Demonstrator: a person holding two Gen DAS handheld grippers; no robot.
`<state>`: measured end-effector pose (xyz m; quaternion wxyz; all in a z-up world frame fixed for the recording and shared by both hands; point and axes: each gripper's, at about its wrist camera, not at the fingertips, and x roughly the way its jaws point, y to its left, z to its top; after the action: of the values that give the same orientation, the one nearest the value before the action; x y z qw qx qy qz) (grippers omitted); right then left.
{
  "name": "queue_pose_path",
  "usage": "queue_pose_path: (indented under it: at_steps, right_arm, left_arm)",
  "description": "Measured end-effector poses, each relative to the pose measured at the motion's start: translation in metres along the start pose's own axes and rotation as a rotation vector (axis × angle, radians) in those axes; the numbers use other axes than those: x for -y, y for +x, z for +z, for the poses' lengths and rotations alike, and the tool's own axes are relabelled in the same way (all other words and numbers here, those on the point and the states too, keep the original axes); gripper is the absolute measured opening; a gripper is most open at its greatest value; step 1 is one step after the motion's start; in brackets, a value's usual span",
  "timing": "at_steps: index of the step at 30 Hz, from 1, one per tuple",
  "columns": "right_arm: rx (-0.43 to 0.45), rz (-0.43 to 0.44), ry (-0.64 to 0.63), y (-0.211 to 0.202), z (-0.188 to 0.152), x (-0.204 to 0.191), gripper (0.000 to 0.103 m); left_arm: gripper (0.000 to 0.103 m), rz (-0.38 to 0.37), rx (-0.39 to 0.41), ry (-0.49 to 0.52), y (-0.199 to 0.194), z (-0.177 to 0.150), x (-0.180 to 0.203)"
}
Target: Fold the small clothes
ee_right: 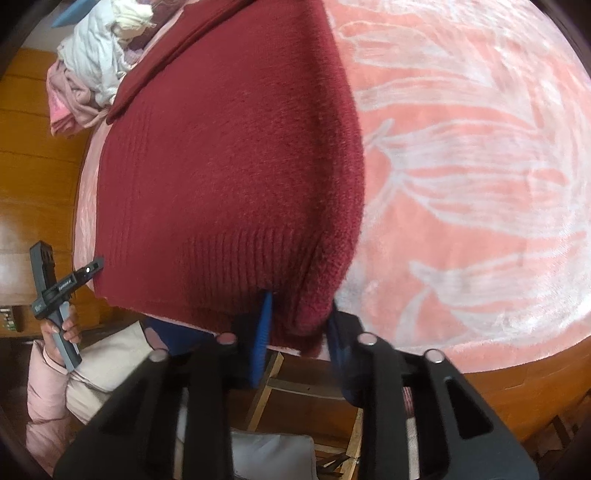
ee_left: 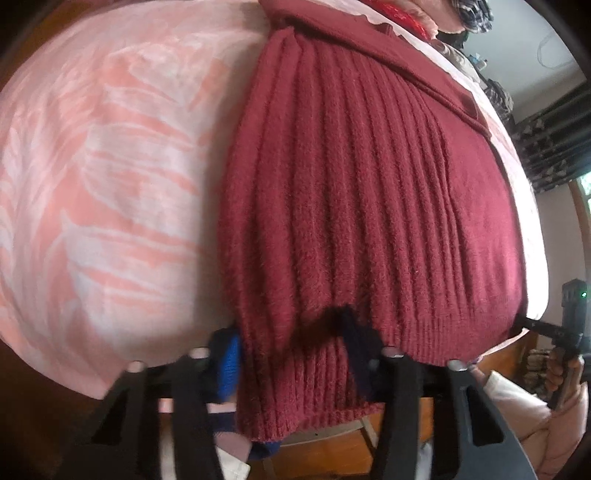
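Observation:
A dark red knit sweater (ee_left: 362,192) lies flat on a pink and white floral blanket (ee_left: 103,177), its ribbed hem hanging over the near edge. My left gripper (ee_left: 291,343) has its blue-padded fingers (ee_left: 227,365) around the hem's left corner, and fabric sits between them. My right gripper (ee_right: 299,325) has its fingers (ee_right: 260,332) around the hem's right corner (ee_right: 314,295) in the same way. The sweater also shows in the right wrist view (ee_right: 229,158). Each view shows the other gripper at the opposite corner: the right one (ee_left: 569,325), the left one (ee_right: 55,291).
A pile of pale clothes (ee_right: 96,59) lies at the far edge of the blanket (ee_right: 472,177). More clothes (ee_left: 424,18) sit at the back. Wooden floor (ee_right: 33,158) and a wooden frame (ee_right: 280,384) lie below the edge.

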<state>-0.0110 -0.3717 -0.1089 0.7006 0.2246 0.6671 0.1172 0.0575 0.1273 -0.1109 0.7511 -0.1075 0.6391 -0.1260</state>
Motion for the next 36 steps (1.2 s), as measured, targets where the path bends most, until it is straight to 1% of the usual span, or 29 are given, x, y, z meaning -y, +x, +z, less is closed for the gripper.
queue_pose_path:
  at_steps: [1, 2, 3, 7, 13, 19, 21, 25, 31, 36]
  right_arm:
    - [0.002, -0.003, -0.005, 0.001, 0.0, -0.002, 0.012]
    - [0.003, 0.0, -0.009, 0.0, 0.001, -0.003, 0.008]
    - [0.005, 0.007, -0.009, 0.0, 0.001, -0.004, 0.007]
    - [0.028, 0.039, -0.029, -0.01, 0.001, -0.01, 0.006]
    - [0.079, 0.107, -0.036, -0.03, 0.006, -0.017, 0.006]
    - [0.109, 0.117, -0.025, -0.042, 0.017, -0.022, 0.006]
    - [0.123, 0.11, -0.022, -0.046, 0.022, -0.024, 0.006]
    - [0.161, 0.115, -0.009, -0.063, 0.045, -0.032, 0.006]
    - [0.195, 0.101, 0.014, -0.075, 0.087, -0.047, 0.005]
    - [0.189, 0.072, 0.055, -0.072, 0.118, -0.049, 0.005]
  left_arm:
    - [0.023, -0.017, -0.003, -0.015, -0.002, 0.0, 0.0]
    - [0.018, -0.044, -0.011, -0.024, -0.003, 0.0, 0.0]
    - [0.014, -0.061, -0.016, -0.025, -0.004, -0.003, 0.0]
    - [0.013, -0.071, -0.004, 0.0, -0.01, -0.005, 0.01]
    - [0.013, -0.168, 0.02, -0.064, -0.029, 0.007, 0.009]
    - [0.013, -0.199, 0.04, -0.098, -0.038, 0.016, 0.007]
    - [0.013, -0.198, 0.045, -0.104, -0.039, 0.02, 0.008]
    - [0.013, -0.196, 0.077, -0.114, -0.049, 0.035, 0.008]
    - [0.013, -0.161, 0.14, -0.12, -0.062, 0.073, 0.015]
    - [0.013, -0.123, 0.148, -0.165, -0.055, 0.108, 0.015]
